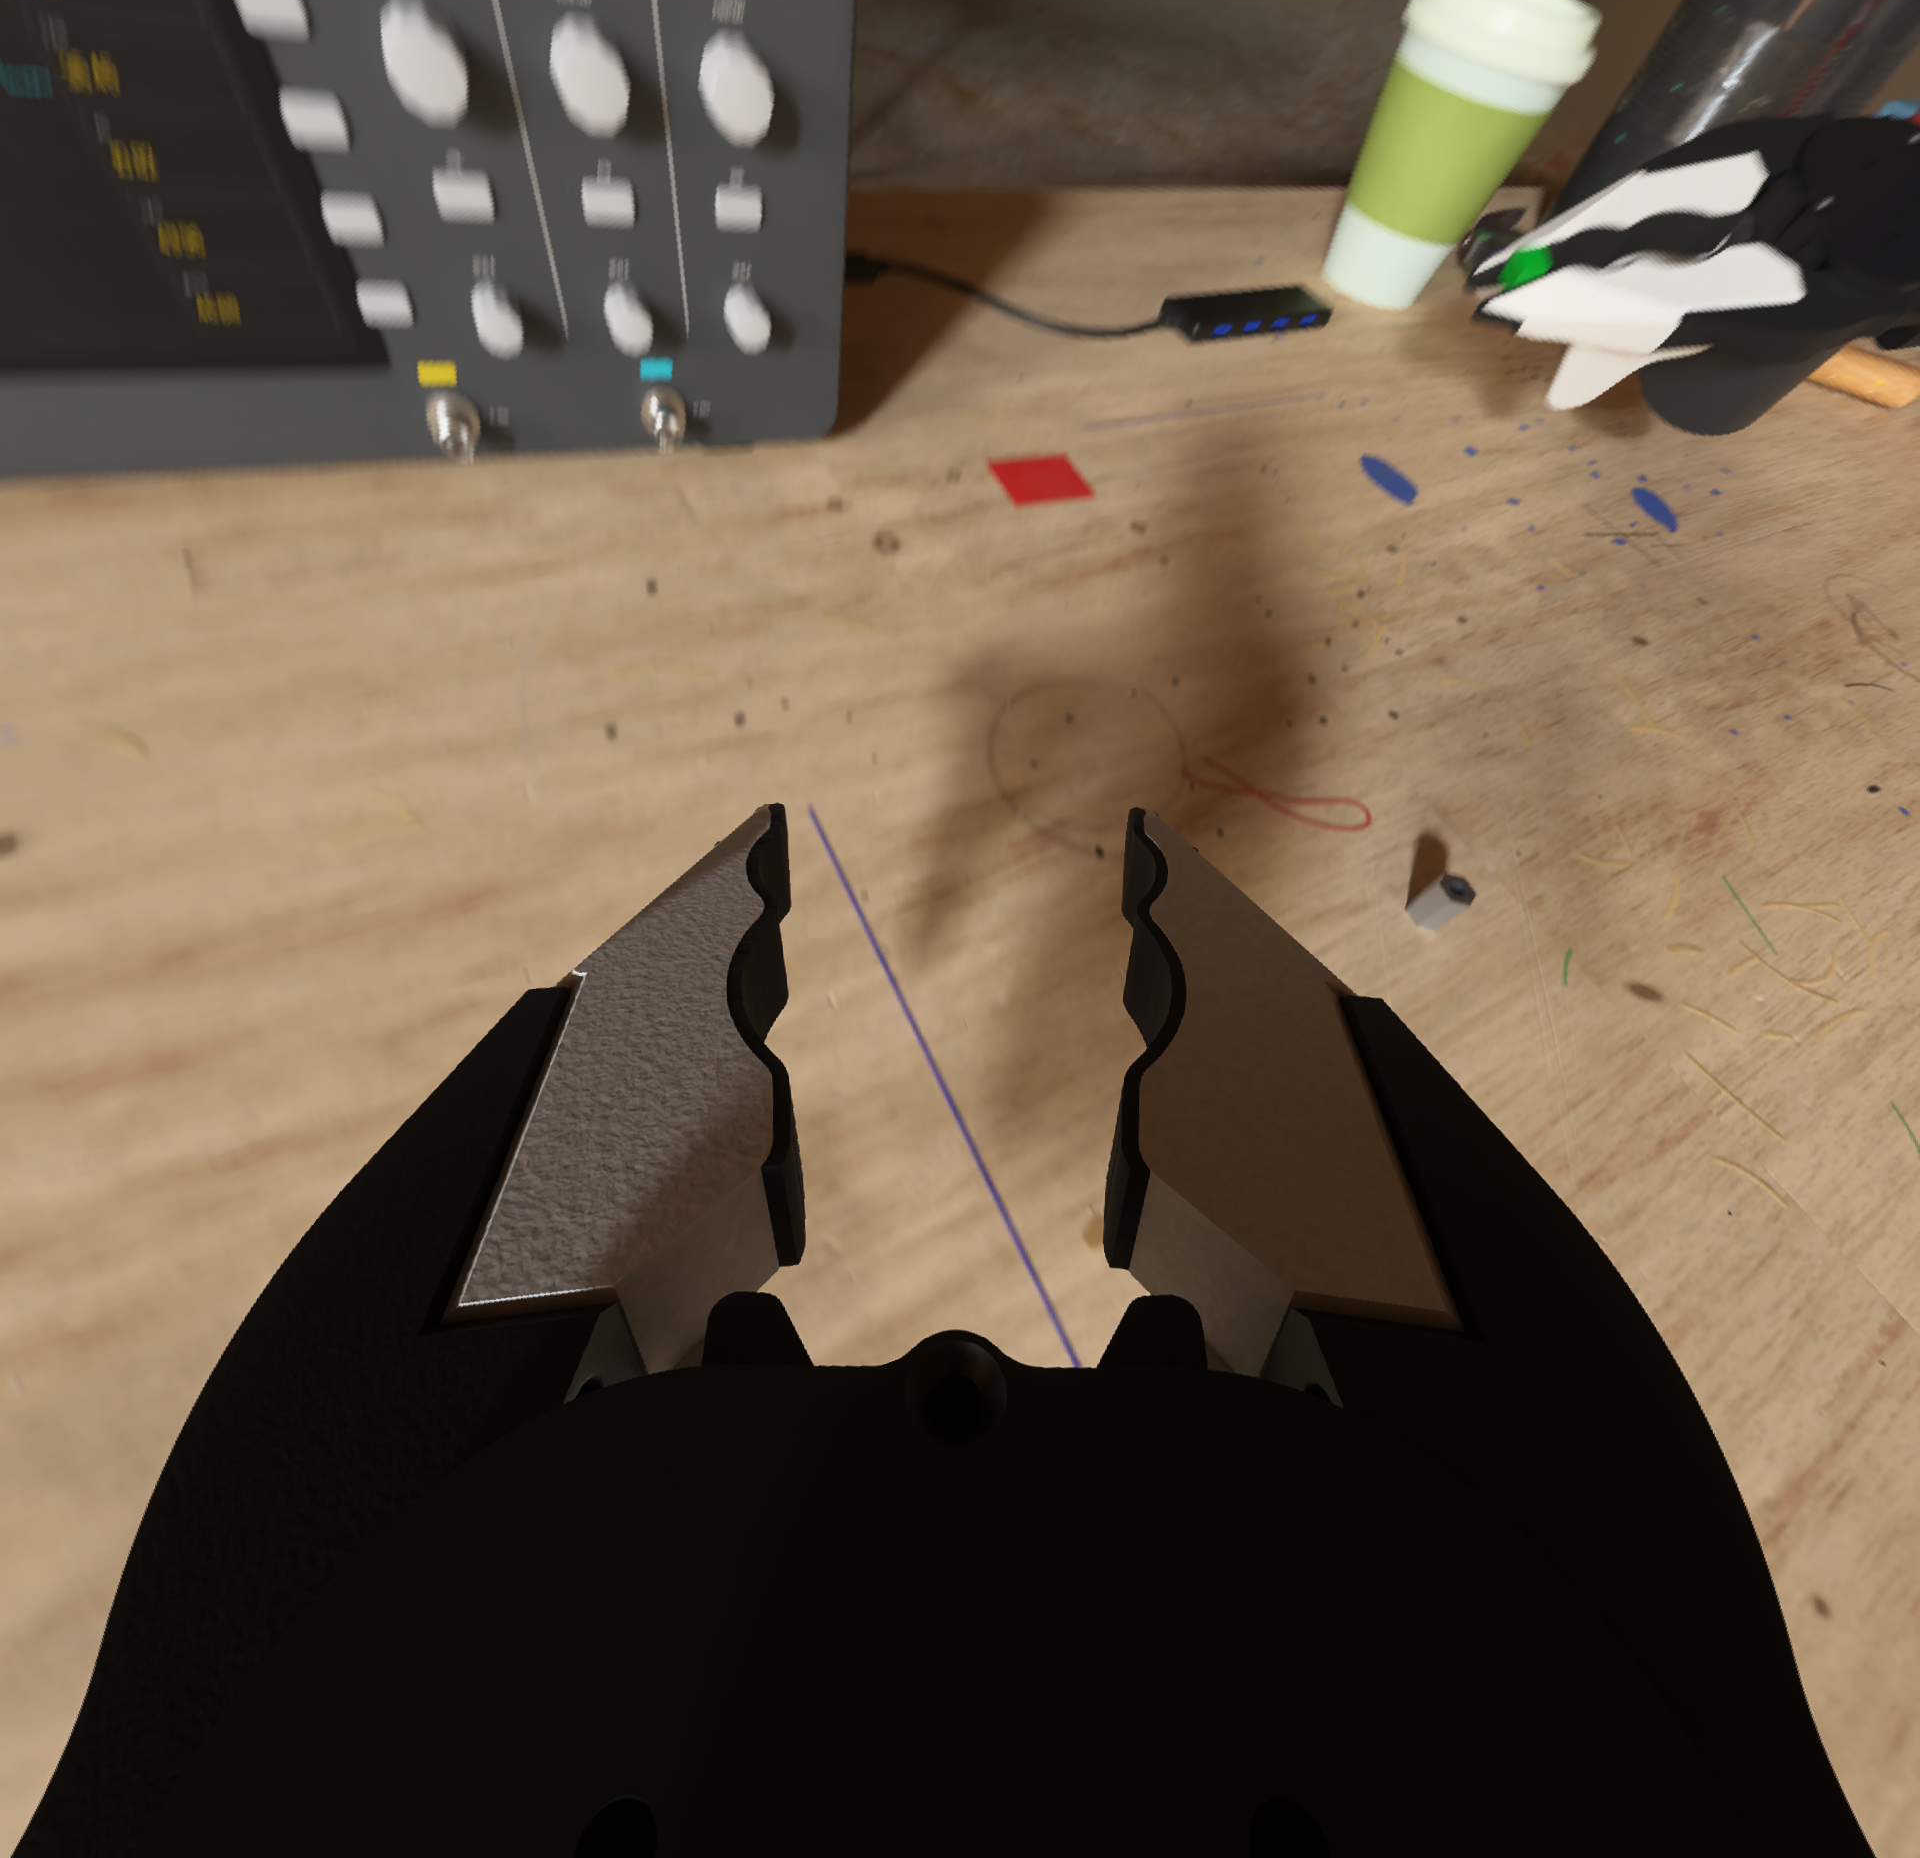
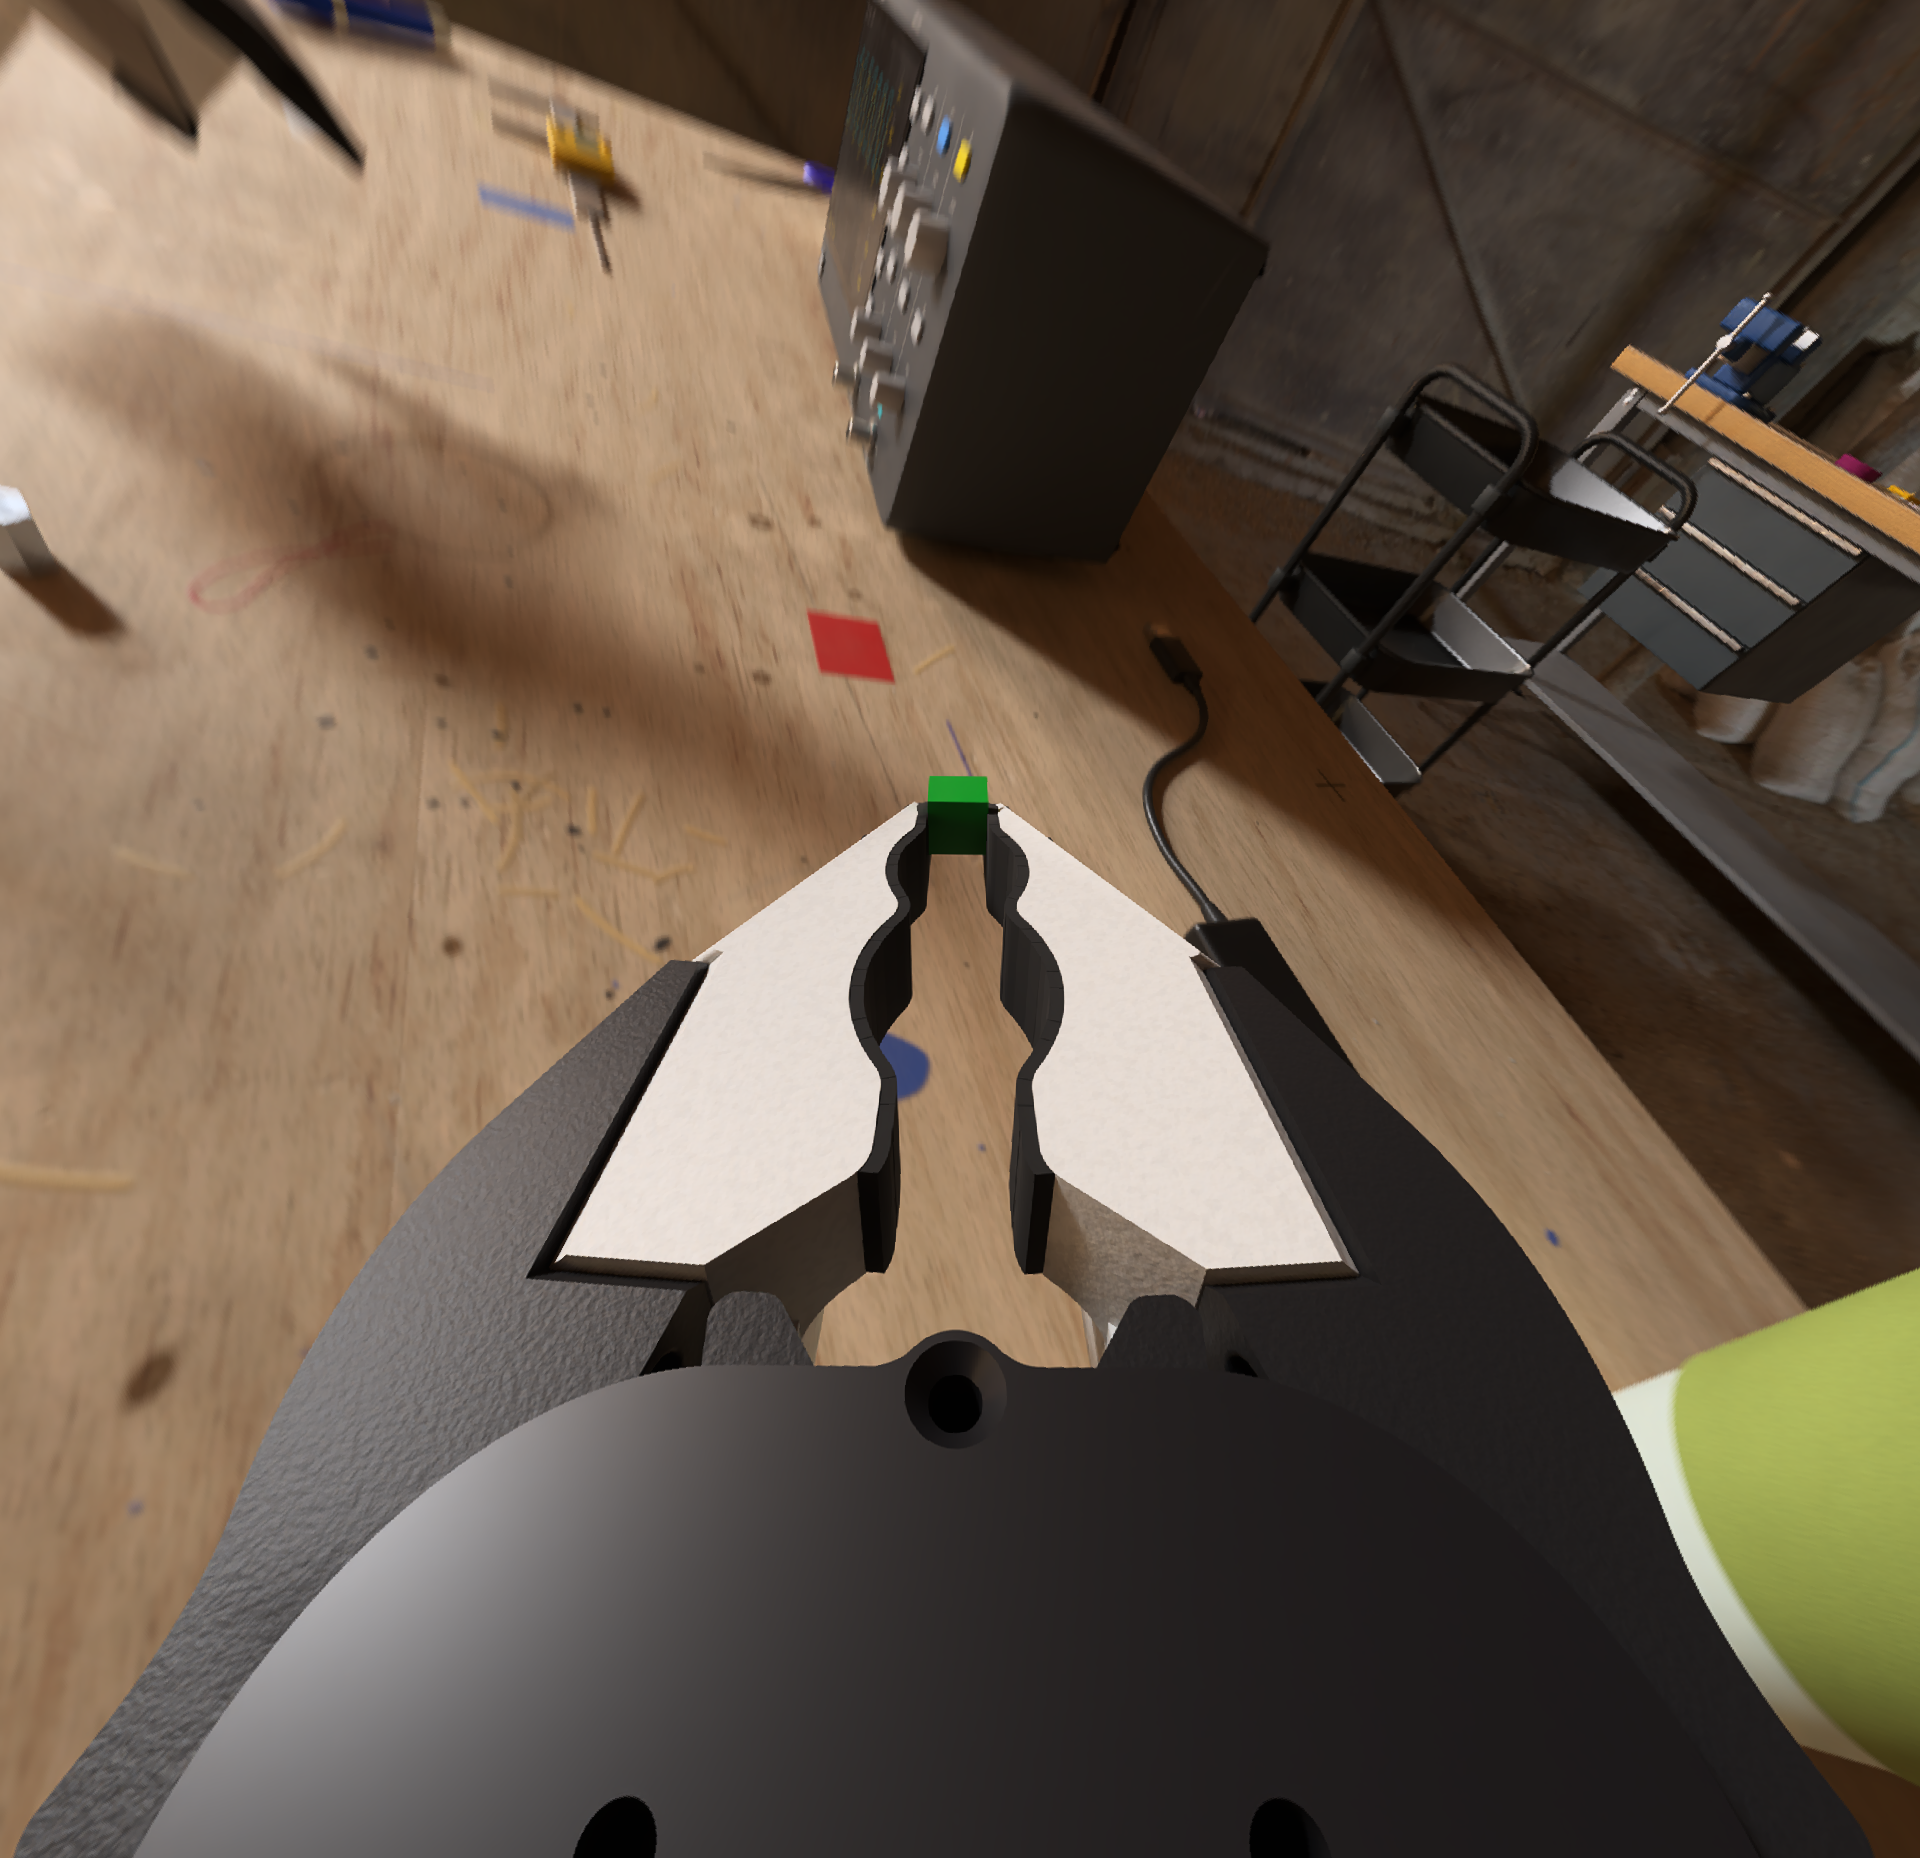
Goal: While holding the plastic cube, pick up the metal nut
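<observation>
My right gripper [image 2: 957,821] is shut on a small green plastic cube [image 2: 957,816], pinched between its fingertips above the wooden bench. It also shows far right in the left wrist view [image 1: 1496,286], with the cube [image 1: 1525,268] at its tips. The metal nut [image 1: 1441,896], a small grey hex piece, lies on the bench to the right of my left gripper's tips; it shows at the left edge of the right wrist view [image 2: 23,532]. My left gripper [image 1: 956,821] is open and empty, above the bench.
A dark instrument box with knobs [image 1: 520,198] stands at the back left. A green paper cup [image 1: 1444,135], a black USB hub with cable [image 1: 1247,312] and a red square patch [image 1: 1039,480] lie behind. The bench edge [image 2: 1455,873] drops off to a cart [image 2: 1455,582].
</observation>
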You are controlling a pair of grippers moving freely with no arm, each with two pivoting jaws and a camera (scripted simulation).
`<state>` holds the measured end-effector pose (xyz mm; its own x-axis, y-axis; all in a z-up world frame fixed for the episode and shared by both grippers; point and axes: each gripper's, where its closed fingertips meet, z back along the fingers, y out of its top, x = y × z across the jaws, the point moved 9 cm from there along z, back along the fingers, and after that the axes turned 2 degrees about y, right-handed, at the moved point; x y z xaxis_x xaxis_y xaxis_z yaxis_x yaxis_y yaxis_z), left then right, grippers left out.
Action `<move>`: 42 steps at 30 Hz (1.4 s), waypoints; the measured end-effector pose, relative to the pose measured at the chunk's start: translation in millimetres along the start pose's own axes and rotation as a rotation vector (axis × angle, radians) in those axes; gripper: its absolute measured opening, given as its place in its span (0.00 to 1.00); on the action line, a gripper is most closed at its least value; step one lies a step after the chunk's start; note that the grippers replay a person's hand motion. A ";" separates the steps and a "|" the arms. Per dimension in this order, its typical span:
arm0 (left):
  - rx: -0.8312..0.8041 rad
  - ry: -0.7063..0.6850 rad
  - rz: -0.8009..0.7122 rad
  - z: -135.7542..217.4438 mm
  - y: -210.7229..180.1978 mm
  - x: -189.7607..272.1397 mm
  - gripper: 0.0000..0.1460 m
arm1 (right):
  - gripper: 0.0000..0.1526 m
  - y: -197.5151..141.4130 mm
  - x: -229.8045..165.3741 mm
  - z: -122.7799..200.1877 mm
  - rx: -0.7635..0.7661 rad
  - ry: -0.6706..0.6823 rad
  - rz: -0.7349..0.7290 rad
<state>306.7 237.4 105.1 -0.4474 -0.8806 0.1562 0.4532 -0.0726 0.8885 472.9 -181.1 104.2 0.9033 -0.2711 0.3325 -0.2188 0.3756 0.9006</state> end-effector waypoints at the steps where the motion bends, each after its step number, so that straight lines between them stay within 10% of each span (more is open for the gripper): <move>1: -0.021 0.019 0.026 1.8 -8.4 2.4 0.44 | 0.06 0.7 0.4 0.2 0.036 -0.003 -0.034; 18: -0.194 0.406 -0.184 6.2 -27.0 68.3 0.60 | 0.06 -5.3 12.5 4.8 0.121 -0.054 -0.101; 33: 0.120 0.828 -0.317 33.2 0.9 213.5 0.24 | 0.06 -4.8 15.7 8.7 0.150 -0.024 -0.128; 36: -0.025 0.644 -0.308 3.4 -13.0 229.4 0.12 | 0.06 -5.1 16.1 8.0 0.151 -0.011 -0.135; 42: -0.197 0.441 0.018 -50.2 -33.6 180.2 0.20 | 0.06 -5.0 15.3 7.9 0.154 0.002 -0.142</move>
<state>249.6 57.7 81.7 -0.0876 -0.9940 -0.0654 0.6145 -0.1056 0.7819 484.9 -194.2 107.0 0.9297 -0.3098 0.1989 -0.1431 0.1937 0.9706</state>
